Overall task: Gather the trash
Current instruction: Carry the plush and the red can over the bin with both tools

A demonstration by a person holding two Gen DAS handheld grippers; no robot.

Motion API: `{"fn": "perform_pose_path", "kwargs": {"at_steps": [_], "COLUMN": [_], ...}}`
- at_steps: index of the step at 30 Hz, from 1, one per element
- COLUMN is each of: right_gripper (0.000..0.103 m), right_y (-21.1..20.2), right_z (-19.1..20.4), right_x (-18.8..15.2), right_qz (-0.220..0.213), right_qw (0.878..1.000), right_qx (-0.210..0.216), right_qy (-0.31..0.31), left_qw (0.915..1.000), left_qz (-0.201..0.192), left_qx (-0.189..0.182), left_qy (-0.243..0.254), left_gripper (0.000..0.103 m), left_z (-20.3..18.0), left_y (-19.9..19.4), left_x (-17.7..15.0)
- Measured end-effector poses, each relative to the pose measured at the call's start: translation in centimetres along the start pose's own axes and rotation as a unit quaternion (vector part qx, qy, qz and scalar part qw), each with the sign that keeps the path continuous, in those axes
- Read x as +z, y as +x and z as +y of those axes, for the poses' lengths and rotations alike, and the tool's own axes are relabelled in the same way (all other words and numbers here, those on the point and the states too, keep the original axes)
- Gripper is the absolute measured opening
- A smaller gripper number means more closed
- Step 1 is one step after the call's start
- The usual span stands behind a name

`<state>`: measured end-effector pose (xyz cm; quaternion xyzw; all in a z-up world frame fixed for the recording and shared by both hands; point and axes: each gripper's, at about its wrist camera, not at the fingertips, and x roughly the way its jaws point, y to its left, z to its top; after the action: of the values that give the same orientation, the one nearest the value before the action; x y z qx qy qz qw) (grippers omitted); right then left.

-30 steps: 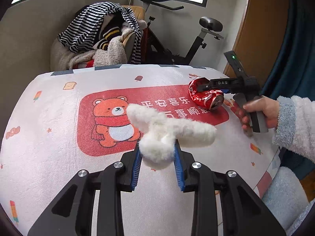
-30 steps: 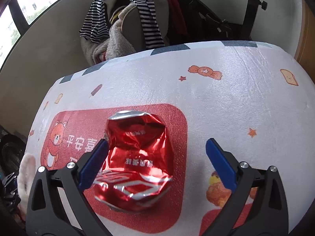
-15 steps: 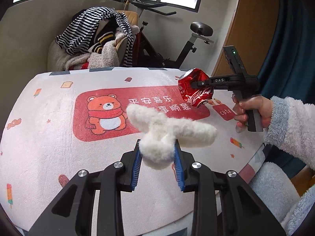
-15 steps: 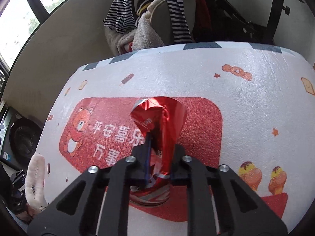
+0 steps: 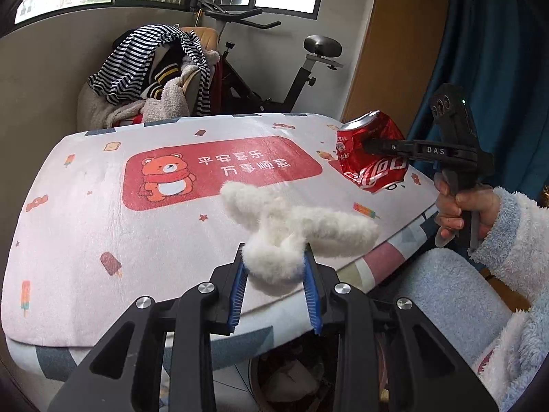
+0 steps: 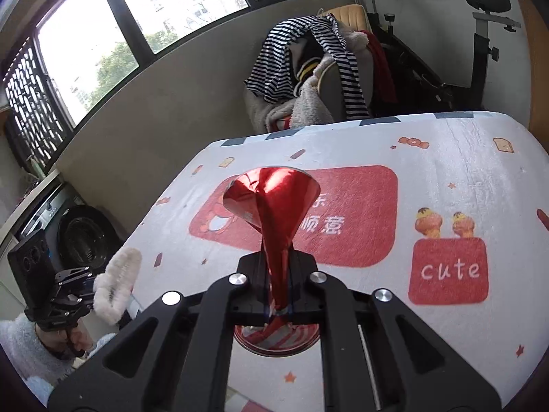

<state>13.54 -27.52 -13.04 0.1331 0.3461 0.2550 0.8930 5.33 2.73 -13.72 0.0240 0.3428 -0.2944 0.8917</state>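
Right claw [image 6: 276, 288] pinches crushed can [image 6: 274, 206] flat, above worktop [image 6: 463, 171]; can's base hidden behind fingers. Left claw [image 5: 274, 274] clamps fluffy white thing [image 5: 291, 230] at worktop's near edge; its identity unclear.

Soft daylight is admitted through blown-out windows [image 6: 103, 48]; edges are bent and vignetted by fisheye, little blur.

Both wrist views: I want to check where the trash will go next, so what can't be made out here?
- Left wrist view: the dark container below the table edge is mostly hidden by the left claw; its contents are unclear.
- Right wrist view: the crushed cola can has its lower end hidden behind the right claw.
- Right wrist view: the white fluffy piece is small and partly covered.
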Motion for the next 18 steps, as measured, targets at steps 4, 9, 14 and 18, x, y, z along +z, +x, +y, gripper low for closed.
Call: {"fn": "perform_pose_path", "kwargs": {"at_steps": [4, 9, 14, 18], "right_gripper": [0.01, 0.01, 0.01, 0.01], "right_y": [-2.1, -3.2, -3.2, -3.2], "right_z": [2.3, 4.1, 5.7, 6.9], "right_x": [-3.2, -6.6, -9.1, -11.1], "right_qz": [0.013, 0.024, 0.029, 0.04], "right_qw": [0.999, 0.998, 0.998, 0.997], "right_qx": [0.004, 0.017, 0.022, 0.022], "right_qy": [-0.034, -0.055, -0.06, -0.068], "left_qw": [0.9999, 0.9999, 0.9996, 0.9995], "left_qz": [-0.002, 0.004, 0.02, 0.028], "left_qx": [-0.01, -0.01, -0.014, -0.007], "left_qy": [0.006, 0.007, 0.013, 0.009], "left_gripper": [0.03, 0.03, 0.03, 0.03], "left_z": [-1.5, -3.3, -4.6, -5.0], "left_y": [-1.3, -2.3, -2.3, -1.9], "left_x": [-2.1, -5.1, -7.7, -8.7]}}
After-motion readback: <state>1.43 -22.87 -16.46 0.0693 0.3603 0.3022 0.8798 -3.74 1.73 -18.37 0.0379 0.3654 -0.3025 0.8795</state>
